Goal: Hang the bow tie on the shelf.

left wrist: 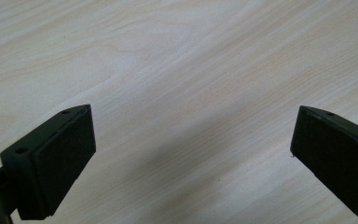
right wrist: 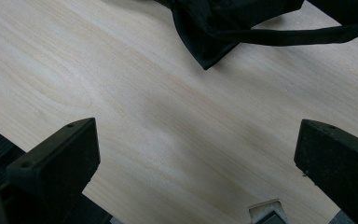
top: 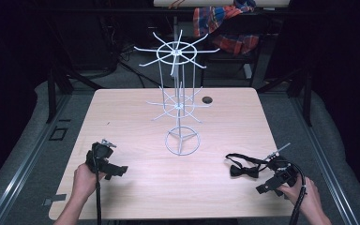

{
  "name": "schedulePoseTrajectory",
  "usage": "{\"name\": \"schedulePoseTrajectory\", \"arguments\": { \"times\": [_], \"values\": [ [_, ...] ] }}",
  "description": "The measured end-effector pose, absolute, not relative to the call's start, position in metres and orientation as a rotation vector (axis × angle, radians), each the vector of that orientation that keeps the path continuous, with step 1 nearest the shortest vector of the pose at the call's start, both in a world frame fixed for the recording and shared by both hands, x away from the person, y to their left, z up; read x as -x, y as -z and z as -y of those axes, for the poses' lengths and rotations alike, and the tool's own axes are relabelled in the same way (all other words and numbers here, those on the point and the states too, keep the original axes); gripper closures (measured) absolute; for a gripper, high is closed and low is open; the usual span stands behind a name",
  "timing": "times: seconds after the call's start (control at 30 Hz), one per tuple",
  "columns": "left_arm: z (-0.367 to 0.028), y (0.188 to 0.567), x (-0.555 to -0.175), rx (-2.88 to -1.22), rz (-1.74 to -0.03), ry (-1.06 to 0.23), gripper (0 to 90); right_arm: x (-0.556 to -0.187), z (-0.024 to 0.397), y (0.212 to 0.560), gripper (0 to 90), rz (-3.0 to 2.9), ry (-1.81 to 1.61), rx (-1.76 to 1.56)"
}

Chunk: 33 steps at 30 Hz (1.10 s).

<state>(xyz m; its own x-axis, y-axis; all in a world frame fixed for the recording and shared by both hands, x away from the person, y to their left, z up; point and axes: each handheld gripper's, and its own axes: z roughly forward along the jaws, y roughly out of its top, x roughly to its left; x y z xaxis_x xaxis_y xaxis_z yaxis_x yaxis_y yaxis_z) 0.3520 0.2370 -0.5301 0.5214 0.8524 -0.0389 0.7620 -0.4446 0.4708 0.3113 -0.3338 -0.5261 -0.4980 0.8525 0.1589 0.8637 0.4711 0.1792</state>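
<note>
Right now your table (top: 136, 187) takes up the middle of the high view, a pale wood-grain top with rounded corners. At its centre stands the white wire display rack (top: 180, 105), upright on a ring base, with two tiers of spokes fanning out; the upper tier reaches into the top middle of the frame. Behind it, at the upper right, a red, orange and blue patterned cloth (top: 225, 23) hangs off the furniture beyond the table.

Your left gripper (top: 106, 161) sits at the lower left of the high view, held in your left hand (top: 85, 180) over bare table. In the left gripper view its jaws stand wide apart with nothing but wood grain between them.

Your right gripper (top: 276, 176) is at the lower right, in your right hand (top: 307, 197). Its jaws are spread wide too, gripping nothing.

The black bow tie (top: 243, 169) lies flat on the table just to the left of your right gripper, its strap looping around it. In the right gripper view the bow tie (right wrist: 223, 28) lies along the top edge, ahead of the jaws and apart from them.

A small dark round spot (top: 207, 99) marks the table just right of the rack.
</note>
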Motion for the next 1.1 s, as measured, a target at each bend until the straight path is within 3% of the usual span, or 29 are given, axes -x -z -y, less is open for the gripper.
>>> {"name": "schedulePoseTrajectory", "arguments": {
  "times": [1.1],
  "values": [
    [-0.235, 0.532, -0.354, -2.357, -1.309, -0.272, 0.0, -0.321, 0.340, 0.507, 2.3, 2.721, 0.677, 1.700]
  ]
}}
